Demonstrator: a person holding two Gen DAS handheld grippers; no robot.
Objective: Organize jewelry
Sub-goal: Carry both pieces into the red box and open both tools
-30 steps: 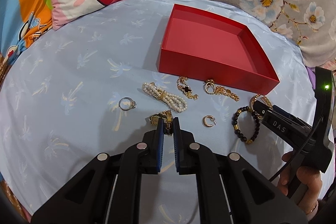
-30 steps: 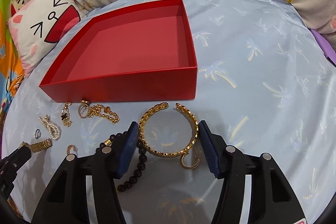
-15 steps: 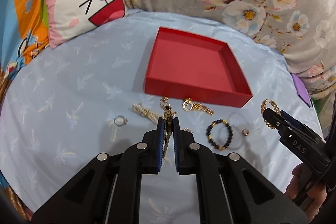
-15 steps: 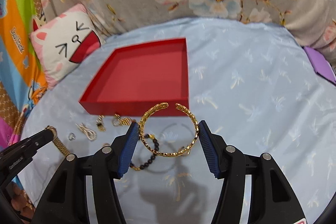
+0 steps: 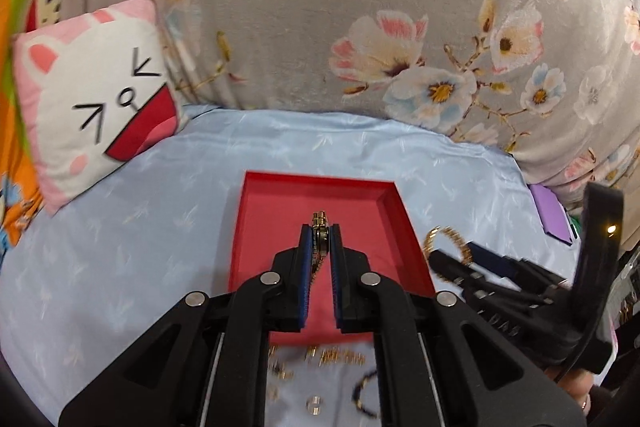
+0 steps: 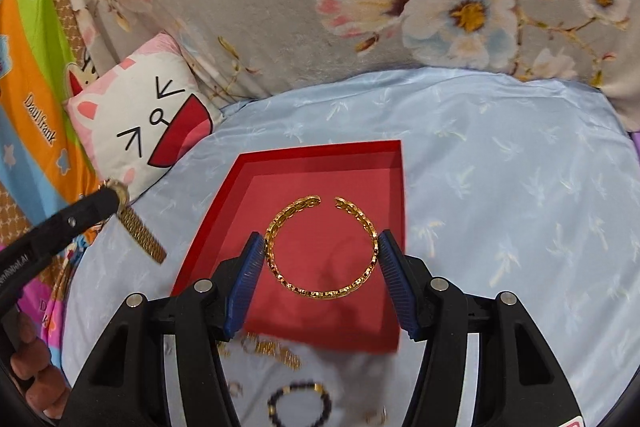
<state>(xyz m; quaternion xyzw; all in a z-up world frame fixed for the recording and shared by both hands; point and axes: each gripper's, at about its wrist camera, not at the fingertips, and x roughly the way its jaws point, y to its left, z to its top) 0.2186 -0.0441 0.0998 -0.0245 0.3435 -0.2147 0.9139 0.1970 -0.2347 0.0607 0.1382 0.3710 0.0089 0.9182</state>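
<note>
Hovering above the red tray, the left gripper pinches a gold mesh bracelet; blue bedsheet surrounds the tray. Right view: the right gripper clasps a gold cuff bangle over the tray's bare floor.

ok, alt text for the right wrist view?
The right gripper holds an open gold cuff bangle above an empty red tray on a pale blue bedspread. At left, the left gripper dangles a gold mesh strap.
</note>
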